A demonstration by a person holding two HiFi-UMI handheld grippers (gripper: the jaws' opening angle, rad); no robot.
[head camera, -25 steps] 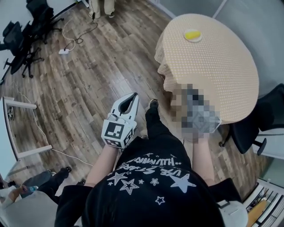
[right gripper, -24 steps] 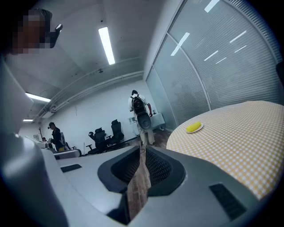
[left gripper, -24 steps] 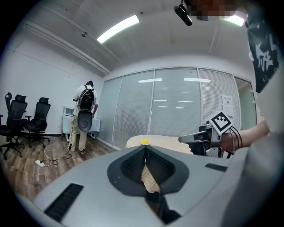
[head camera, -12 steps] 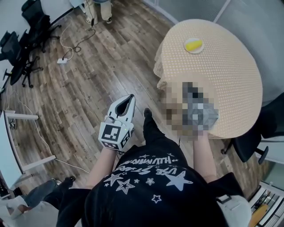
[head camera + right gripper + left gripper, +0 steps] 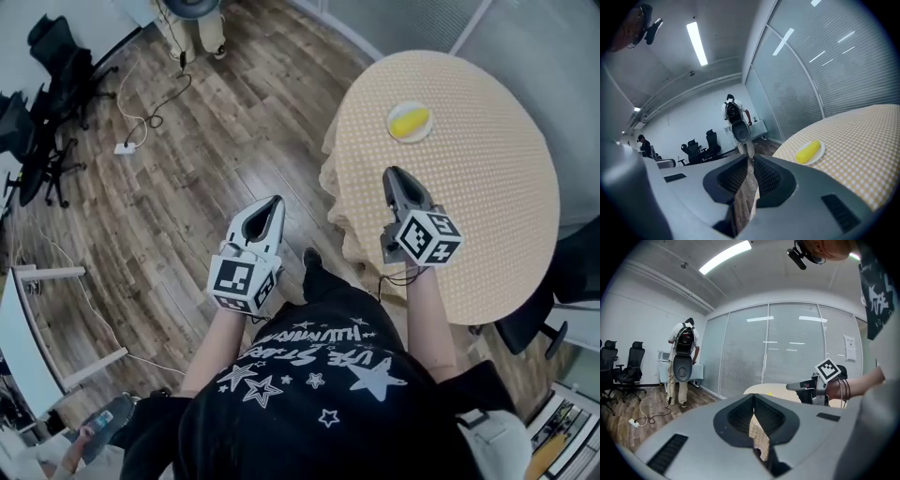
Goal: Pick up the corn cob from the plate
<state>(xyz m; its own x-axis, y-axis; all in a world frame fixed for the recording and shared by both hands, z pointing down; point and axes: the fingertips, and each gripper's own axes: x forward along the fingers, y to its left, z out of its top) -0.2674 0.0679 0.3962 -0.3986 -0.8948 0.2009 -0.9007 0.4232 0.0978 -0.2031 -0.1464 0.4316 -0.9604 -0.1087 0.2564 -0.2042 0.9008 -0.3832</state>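
A yellow corn cob [image 5: 408, 120] lies on a small white plate [image 5: 424, 129] on the far part of a round table with a beige checked cloth [image 5: 487, 206]. My right gripper [image 5: 390, 174] is shut and empty, hovering over the table's near left edge and pointing toward the plate, well short of it. In the right gripper view the corn cob [image 5: 807, 152] on its plate [image 5: 819, 155] sits ahead and right of the shut right gripper [image 5: 749, 158]. My left gripper [image 5: 273, 203] hangs over the wooden floor left of the table, shut with nothing in it.
A person with a backpack [image 5: 192, 14] stands at the room's far end. Black office chairs [image 5: 42, 94] and a floor cable with a power strip [image 5: 125, 148] are at the left. Another black chair [image 5: 562, 281] stands right of the table. A glass wall runs behind the table.
Both grippers have moved forward toward the table along with the person. The right gripper now reaches over the table's edge, and the plate is closer.
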